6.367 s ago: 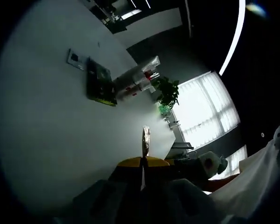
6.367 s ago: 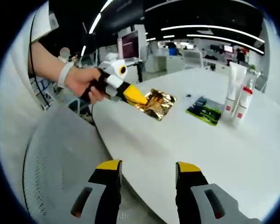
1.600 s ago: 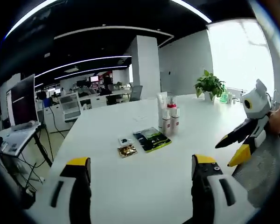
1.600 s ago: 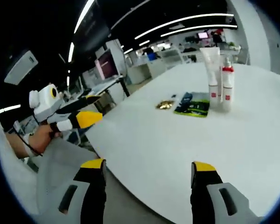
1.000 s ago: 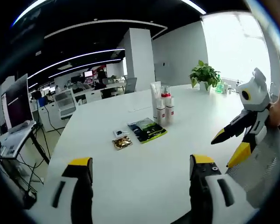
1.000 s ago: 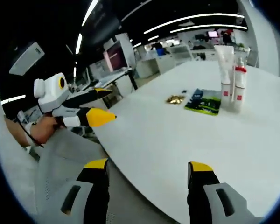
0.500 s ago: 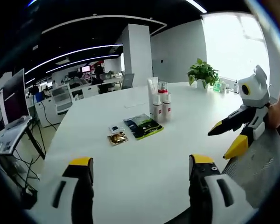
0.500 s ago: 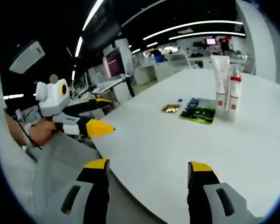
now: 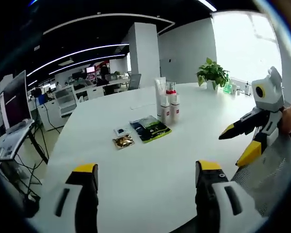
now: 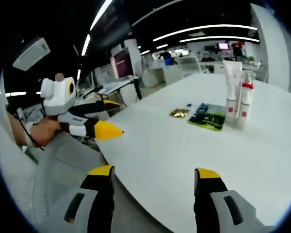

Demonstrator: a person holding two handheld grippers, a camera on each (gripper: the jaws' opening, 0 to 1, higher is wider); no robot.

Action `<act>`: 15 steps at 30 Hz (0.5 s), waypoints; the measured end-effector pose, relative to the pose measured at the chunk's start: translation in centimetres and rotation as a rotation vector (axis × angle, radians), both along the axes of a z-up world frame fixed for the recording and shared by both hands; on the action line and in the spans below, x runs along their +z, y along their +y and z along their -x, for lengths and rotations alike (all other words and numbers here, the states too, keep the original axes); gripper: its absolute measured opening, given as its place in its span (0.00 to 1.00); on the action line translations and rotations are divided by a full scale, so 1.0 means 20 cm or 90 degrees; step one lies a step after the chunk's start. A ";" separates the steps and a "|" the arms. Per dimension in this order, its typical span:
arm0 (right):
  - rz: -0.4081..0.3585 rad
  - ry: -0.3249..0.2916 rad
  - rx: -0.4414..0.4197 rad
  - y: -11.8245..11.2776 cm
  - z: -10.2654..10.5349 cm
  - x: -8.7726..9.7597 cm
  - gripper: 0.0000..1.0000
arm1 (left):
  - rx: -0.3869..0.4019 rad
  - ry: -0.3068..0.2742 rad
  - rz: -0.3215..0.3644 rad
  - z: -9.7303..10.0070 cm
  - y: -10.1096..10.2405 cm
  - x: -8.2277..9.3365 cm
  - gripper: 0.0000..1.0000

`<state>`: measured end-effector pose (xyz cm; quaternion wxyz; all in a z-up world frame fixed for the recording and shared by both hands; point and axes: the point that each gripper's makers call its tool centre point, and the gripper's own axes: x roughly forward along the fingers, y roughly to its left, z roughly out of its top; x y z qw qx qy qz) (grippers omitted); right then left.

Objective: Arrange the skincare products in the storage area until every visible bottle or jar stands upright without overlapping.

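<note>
Far across the table (image 9: 136,165), tubes (image 9: 167,104) stand upright beside flat sachets (image 9: 149,128); the gold packet, earlier clamped, now lies there. Left gripper (image 9: 143,177) and right gripper (image 10: 153,179) gape empty, so little remains.

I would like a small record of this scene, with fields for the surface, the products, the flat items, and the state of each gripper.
surface: white table
standing products: white tube and red-capped bottles, upright, close together
flat items: green-black packet, gold sachet, small card, lying beside one another
left gripper: open, holds nothing, over the near table edge
right gripper: open, holds nothing
background: potted plant
</note>
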<state>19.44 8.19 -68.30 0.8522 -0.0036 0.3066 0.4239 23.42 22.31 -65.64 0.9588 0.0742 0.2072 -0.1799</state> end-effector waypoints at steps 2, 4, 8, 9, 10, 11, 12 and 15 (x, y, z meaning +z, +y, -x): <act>0.006 0.002 0.002 0.00 0.00 -0.01 0.69 | -0.002 0.008 -0.008 0.00 0.00 -0.02 0.76; 0.009 0.008 0.000 0.00 0.00 -0.02 0.68 | -0.001 0.019 -0.002 0.00 0.00 -0.03 0.76; 0.013 0.021 0.008 0.01 0.02 -0.04 0.68 | -0.009 0.025 -0.008 0.01 -0.01 -0.04 0.76; 0.014 0.020 0.013 0.01 0.02 -0.04 0.68 | -0.011 0.021 -0.011 0.01 -0.01 -0.04 0.76; 0.016 0.018 0.019 0.01 0.03 -0.05 0.68 | -0.010 0.017 -0.013 0.01 -0.01 -0.03 0.76; 0.019 0.017 0.021 0.01 0.04 -0.05 0.67 | -0.008 0.009 -0.015 0.01 -0.01 -0.02 0.76; 0.019 0.016 0.021 0.01 0.03 -0.05 0.67 | -0.005 0.008 -0.016 0.01 0.00 -0.02 0.75; 0.026 0.024 0.013 0.00 0.02 -0.06 0.67 | 0.002 0.012 -0.013 0.00 0.01 -0.02 0.75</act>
